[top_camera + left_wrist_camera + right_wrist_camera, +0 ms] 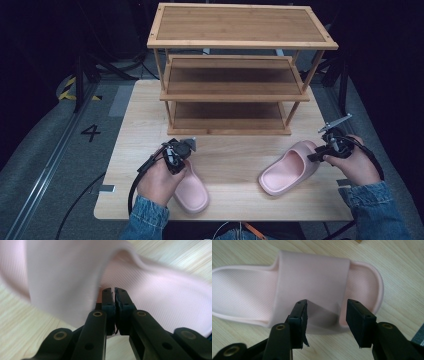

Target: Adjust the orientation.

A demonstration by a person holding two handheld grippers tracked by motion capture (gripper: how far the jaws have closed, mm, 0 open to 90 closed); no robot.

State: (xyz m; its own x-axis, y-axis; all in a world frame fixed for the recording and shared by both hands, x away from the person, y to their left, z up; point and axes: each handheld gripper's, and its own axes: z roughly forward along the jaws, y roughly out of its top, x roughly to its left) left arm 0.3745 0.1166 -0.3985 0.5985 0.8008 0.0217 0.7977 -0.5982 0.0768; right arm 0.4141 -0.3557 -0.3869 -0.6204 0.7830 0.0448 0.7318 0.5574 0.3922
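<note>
Two pink slippers lie on the wooden table (235,150). The left slipper (192,190) is partly covered by the person's left hand. My left gripper (178,156) sits over its front end. Up close, the left gripper (115,291) is shut, its tips against the slipper (162,295) beside the blurred strap (62,277), with no pink between the jaws. The right slipper (286,171) lies at an angle. My right gripper (320,152) is at its far end. In the right gripper view, the right gripper (328,312) stands open, straddling the near edge of the strap (312,277).
A three-tier wooden rack (235,90) stands at the back of the table, its shelves bare. The floor to the left carries a number 4 (91,132) and yellow-black tape (67,87). Cables trail from both grippers off the table's near edge.
</note>
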